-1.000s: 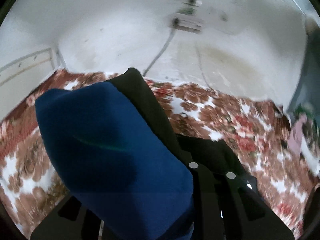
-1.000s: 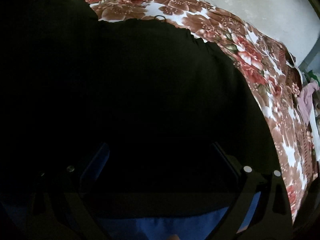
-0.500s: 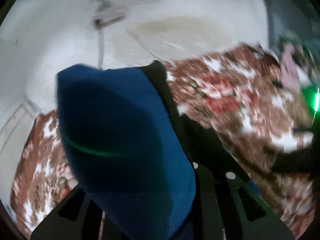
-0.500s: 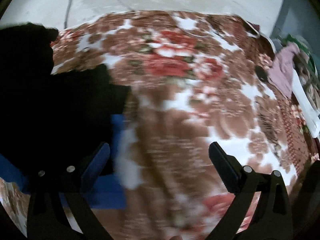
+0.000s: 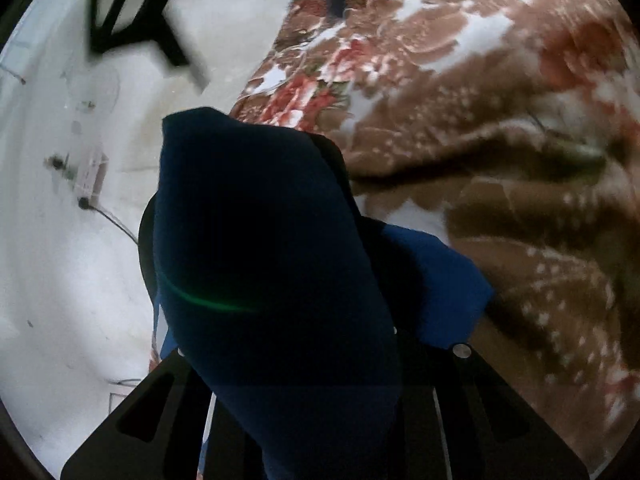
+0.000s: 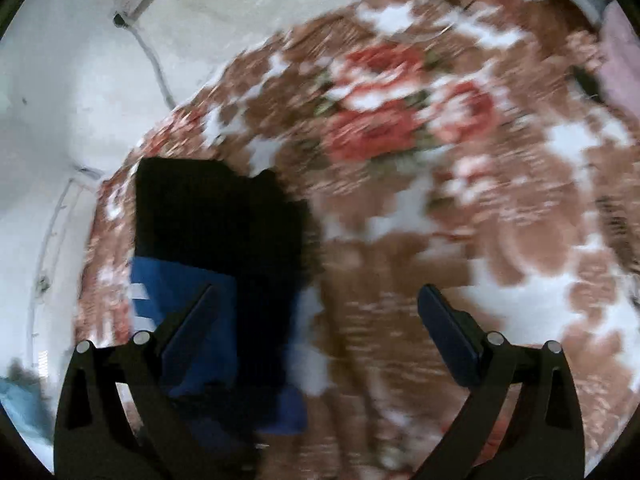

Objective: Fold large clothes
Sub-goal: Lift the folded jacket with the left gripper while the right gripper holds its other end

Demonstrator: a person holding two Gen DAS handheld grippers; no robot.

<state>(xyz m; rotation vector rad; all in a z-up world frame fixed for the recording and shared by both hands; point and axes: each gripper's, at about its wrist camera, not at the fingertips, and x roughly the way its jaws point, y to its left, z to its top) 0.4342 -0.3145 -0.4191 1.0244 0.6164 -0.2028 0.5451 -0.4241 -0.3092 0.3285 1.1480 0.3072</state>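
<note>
A dark blue and black garment (image 5: 264, 248) fills the middle of the left wrist view, bunched between the fingers of my left gripper (image 5: 320, 344), which is shut on it and holds it above the floral blanket (image 5: 500, 128). In the right wrist view the same garment (image 6: 216, 240) hangs at the left, black above and blue below. My right gripper (image 6: 316, 320) is open and empty over the blanket (image 6: 440, 184), with its left finger (image 6: 188, 320) in front of the blue cloth.
A white wall (image 5: 48, 240) with a socket and cable (image 5: 90, 172) runs along the blanket's far edge. A black frame (image 5: 132, 12) stands at the top left. Pink clothing (image 6: 620, 52) lies at the blanket's right edge.
My right gripper let go of the black cloth and pulled away over the blanket. My left gripper swung with the garment, so the wall now lies to its left.
</note>
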